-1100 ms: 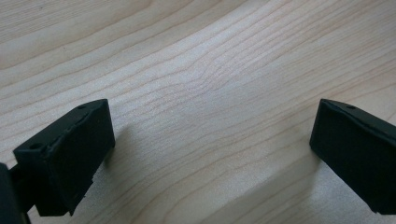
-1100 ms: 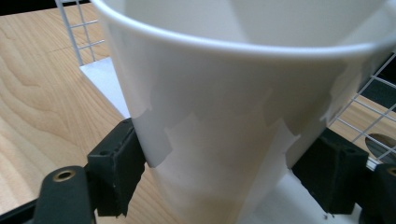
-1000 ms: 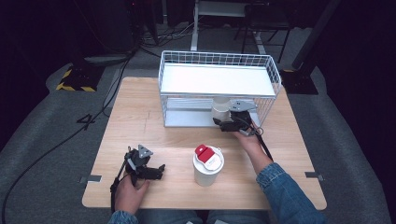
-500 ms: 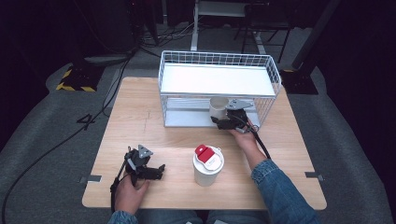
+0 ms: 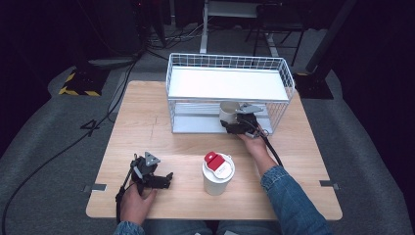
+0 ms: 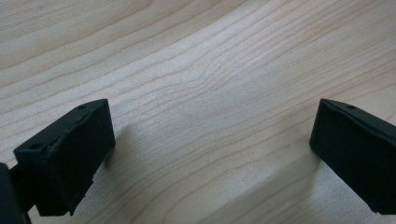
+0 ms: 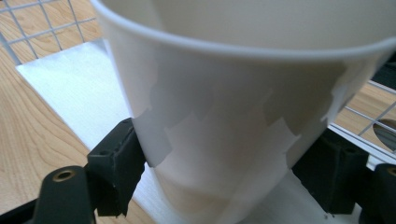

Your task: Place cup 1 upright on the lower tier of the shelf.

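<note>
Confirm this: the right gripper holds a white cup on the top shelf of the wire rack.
Wrong shelf. The right gripper is shut on the white cup at the lower shelf of the wire rack, under the top one, as the high view shows.

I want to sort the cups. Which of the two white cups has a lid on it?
The white cup near the table's front edge has a lid with a red tab. The open cup held in the rack has none.

Wire rack (image 5: 279,83) shelf low over paper cup (image 5: 227,112)
</note>
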Available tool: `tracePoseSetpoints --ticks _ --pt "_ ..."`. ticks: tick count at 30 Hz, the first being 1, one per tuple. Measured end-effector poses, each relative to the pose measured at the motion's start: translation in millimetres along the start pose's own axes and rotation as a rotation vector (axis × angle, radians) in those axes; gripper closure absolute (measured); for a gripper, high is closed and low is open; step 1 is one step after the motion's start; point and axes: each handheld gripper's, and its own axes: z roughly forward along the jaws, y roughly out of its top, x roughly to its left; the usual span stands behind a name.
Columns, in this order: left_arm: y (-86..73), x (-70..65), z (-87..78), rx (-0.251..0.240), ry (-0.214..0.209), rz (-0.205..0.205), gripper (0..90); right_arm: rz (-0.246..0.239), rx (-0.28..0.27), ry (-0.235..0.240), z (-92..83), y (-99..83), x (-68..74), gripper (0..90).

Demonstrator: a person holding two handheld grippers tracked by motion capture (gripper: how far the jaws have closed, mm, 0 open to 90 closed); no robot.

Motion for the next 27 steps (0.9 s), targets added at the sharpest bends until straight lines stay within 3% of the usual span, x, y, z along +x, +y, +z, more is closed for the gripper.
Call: tracePoseSetpoints --ticks 10,27 --pt "-0.2 -0.2 -0.3 0.002 0.000 0.000 0.5 -0.005 0.012 -0.016 6.4 -0.4 -2.0 22.9" --pt "-0.3 -0.3 -0.3 0.001 0.001 0.001 0.5 0.040 0.005 -0.003 8.3 -2.3 -7.8 18.7"
